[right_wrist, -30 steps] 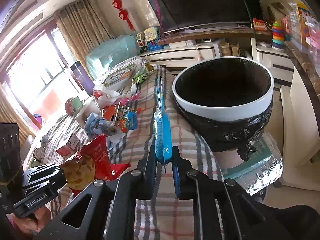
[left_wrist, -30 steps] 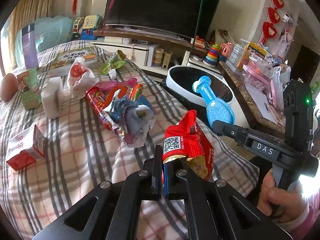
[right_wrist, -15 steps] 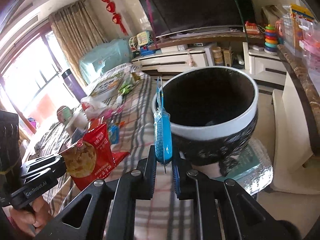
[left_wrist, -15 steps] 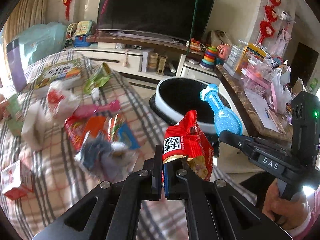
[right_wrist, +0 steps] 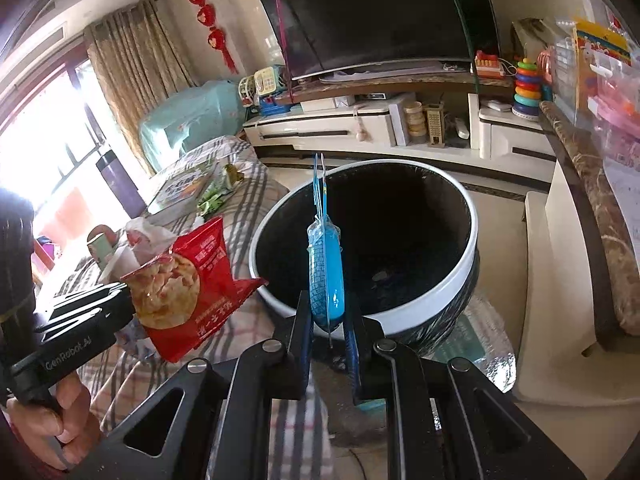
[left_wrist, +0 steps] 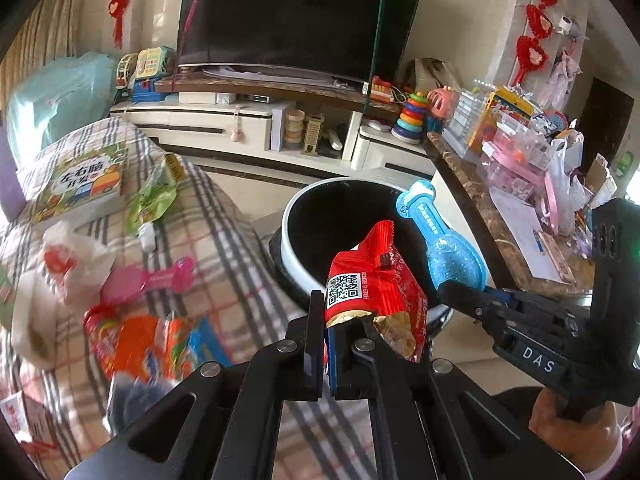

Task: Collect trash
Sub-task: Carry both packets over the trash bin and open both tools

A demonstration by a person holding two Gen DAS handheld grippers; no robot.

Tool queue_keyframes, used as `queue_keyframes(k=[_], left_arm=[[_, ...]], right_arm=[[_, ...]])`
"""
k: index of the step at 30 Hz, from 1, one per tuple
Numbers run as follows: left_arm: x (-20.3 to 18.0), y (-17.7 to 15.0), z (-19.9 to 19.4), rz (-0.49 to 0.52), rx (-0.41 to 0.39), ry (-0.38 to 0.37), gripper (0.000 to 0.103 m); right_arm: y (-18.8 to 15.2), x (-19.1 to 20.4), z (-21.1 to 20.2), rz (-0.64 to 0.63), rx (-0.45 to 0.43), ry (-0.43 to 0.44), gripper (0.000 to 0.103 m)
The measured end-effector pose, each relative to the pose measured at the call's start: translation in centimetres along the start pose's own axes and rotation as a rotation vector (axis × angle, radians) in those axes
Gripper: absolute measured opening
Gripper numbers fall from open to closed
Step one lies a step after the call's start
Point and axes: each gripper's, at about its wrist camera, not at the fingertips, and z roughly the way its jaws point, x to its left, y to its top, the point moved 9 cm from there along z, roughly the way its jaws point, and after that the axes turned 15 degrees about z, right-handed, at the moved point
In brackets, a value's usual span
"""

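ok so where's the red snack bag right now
The red snack bag is pinched in the left gripper, held at the near rim of the trash bin, beside the blue packet in the right gripper.

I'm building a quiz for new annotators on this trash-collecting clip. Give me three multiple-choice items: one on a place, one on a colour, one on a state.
1. Where does the trash bin stand?
A. on the TV cabinet
B. on the floor beside the plaid-covered surface
C. on the marble counter

2. What colour is the snack bag in the left claw?
A. red
B. green
C. white

3. How is the right claw?
A. open and empty
B. shut on a pink brush
C. shut on the blue packaged brush

Answers:
1 B, the bin sits low next to the plaid cloth, below the counter edge.
2 A, the wrapper is red with a QR code.
3 C, the blue package is pinched between its fingers, in front of the bin.
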Motion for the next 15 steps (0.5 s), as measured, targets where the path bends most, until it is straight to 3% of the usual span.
queue_keyframes(k=[15], left_arm=[[0.1, 3.6, 4.9, 0.014, 0.019, -0.005, 0.0]], right_arm=[[3.4, -2.0, 2.1, 0.001, 0.017, -0.052, 0.014]])
